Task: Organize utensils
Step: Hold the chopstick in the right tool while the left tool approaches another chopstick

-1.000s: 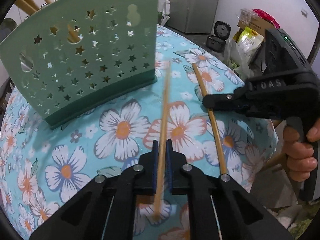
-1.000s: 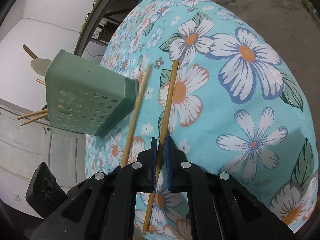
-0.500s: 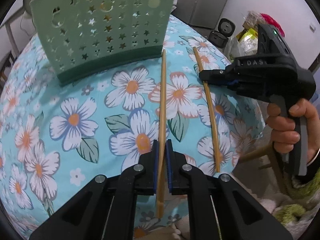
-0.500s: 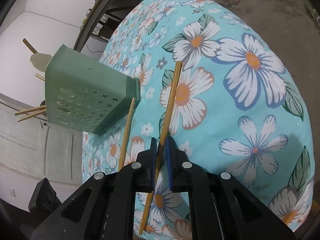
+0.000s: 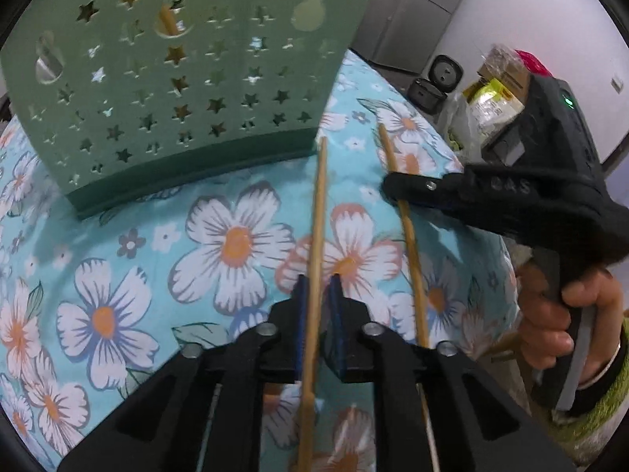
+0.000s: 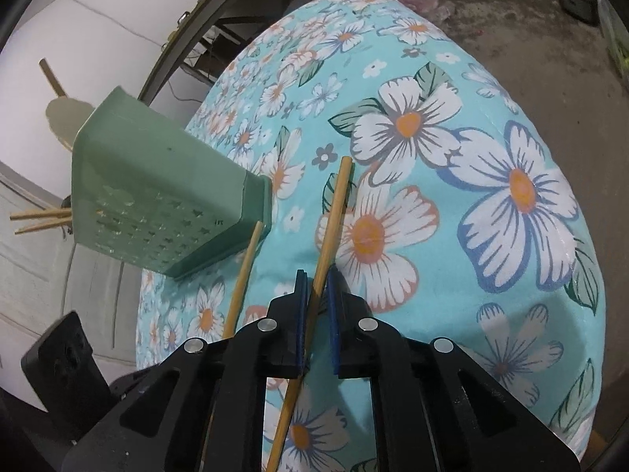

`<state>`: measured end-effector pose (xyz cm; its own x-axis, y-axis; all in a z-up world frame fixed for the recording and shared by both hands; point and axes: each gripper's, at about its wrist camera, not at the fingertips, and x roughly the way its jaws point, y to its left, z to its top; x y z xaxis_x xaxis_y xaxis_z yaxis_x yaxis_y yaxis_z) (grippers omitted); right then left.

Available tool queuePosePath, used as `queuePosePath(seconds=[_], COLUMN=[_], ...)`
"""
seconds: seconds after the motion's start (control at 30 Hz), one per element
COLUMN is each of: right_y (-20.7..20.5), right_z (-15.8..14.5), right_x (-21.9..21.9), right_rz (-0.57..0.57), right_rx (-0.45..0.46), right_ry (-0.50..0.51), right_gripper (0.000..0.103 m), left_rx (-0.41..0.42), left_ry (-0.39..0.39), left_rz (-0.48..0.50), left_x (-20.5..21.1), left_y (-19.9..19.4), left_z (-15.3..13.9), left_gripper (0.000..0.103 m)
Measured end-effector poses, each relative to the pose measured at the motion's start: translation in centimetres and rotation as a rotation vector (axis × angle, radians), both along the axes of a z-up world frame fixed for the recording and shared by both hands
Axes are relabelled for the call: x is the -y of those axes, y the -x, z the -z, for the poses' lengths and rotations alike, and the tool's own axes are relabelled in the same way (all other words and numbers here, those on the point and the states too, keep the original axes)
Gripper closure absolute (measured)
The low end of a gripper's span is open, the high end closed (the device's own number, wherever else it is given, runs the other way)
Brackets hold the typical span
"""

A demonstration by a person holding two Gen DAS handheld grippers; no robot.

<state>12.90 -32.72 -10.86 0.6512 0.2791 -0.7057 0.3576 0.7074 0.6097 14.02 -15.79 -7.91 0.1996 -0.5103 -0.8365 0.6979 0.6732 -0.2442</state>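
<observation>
Both tools pinch a chopstick each: left tool (image 5: 316,289) on one (image 5: 319,212), right tool (image 6: 316,283) on the other (image 6: 334,204); risk: thin sticks pivot in the pads, tips catching the green holder (image 5: 188,78) wall.

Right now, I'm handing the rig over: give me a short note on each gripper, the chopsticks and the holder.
Left gripper: shut on the left chopstick, tip near the green holder.
Right gripper: shut on the right chopstick, over the floral tablecloth.
Done: both chopsticks gripped; the holder already has some sticks in it.
Left: drop both into the holder.
</observation>
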Motion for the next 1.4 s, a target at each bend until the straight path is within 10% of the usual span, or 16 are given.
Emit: queuePosePath(seconds=[0.33,1.4], right_y=[2.9,-1.9], right_z=[0.0,-0.9], right_x=[-2.0,-2.4], right_rz=[-0.091,-0.110], right_rx=[-0.037,-0.033], right_ry=[0.045,0.203], right_gripper=[0.097,0.092], left_rx=[-0.124,-0.079], left_ry=[0.044,0.030], left_rz=[-0.081,-0.046], left_x=[-3.7,1.9], left_y=[1.9,-3.0], left_z=[-0.2,-0.1], left_gripper=[0.097,0.091])
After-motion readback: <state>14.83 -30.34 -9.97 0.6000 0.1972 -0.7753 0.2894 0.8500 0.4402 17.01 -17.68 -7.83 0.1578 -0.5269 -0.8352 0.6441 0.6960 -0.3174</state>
